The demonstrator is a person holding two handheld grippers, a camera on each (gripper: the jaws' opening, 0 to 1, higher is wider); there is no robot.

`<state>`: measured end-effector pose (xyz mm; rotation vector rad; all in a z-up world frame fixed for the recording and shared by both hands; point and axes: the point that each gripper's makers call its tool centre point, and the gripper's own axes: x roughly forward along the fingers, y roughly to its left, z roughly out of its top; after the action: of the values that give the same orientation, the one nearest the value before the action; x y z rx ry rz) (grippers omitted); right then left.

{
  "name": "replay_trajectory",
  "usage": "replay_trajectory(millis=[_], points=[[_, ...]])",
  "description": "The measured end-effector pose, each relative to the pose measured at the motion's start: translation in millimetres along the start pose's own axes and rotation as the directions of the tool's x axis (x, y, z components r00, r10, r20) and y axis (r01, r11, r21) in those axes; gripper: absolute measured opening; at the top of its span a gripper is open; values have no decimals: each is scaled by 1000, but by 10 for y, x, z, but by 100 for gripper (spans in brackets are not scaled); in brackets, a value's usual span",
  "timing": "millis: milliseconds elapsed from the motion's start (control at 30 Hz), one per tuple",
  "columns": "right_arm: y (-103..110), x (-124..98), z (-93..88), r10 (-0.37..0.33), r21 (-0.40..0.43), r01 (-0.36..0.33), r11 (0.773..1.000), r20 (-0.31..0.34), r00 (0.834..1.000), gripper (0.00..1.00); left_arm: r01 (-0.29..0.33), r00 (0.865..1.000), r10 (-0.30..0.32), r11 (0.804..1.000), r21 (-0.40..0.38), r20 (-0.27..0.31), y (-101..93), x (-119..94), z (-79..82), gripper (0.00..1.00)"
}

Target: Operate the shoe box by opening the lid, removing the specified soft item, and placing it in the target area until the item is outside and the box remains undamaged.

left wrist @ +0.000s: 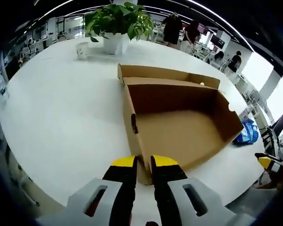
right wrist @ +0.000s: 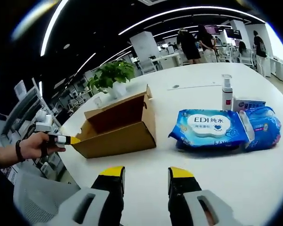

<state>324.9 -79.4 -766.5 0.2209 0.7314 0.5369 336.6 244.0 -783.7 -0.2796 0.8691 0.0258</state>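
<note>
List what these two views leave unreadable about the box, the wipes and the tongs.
- Box, left gripper view: lid flap's far side hidden; the small pale spot near the rim too small to name.
- Left tongs: tips straddle the box corner; actual contact unclear.
- Wipes pack, right gripper view: lower print blurred; the second blue pack behind it half hidden.
- Spray bottle: label too small.
- Right tongs: open, holding nothing.

Plain brown cardboard shoe box (left wrist: pixel 179 117), white counter (left wrist: pixel 61 108), black left claw (left wrist: pixel 145 165) with yellow tips, blue wipes pack (right wrist: pixel 210 128) with white label, green leafy plant (left wrist: pixel 118 19) in white pot
</note>
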Motion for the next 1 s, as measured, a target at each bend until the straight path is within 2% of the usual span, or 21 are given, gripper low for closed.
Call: replay_trajectory(millis=[167,400,633,1000], points=[[37,58,63,10,-21,-10,1000,-10,1000,33,-1,1000,1,1000,-3,2,104,-36,-10,8],[92,179,294,33,-40,-33,999,2,999,33,-12,1000,12,1000,6,5,214,-84,-32,5],[149,351,683,42,-66,-40,997,26,999,31,-20,1000,20,1000,1,15,247,-89,-42,5],[215,666,1148,57,-90,-52,995,46,997,31,-14,1000,14,1000,23,14,231,-82,-48,5]])
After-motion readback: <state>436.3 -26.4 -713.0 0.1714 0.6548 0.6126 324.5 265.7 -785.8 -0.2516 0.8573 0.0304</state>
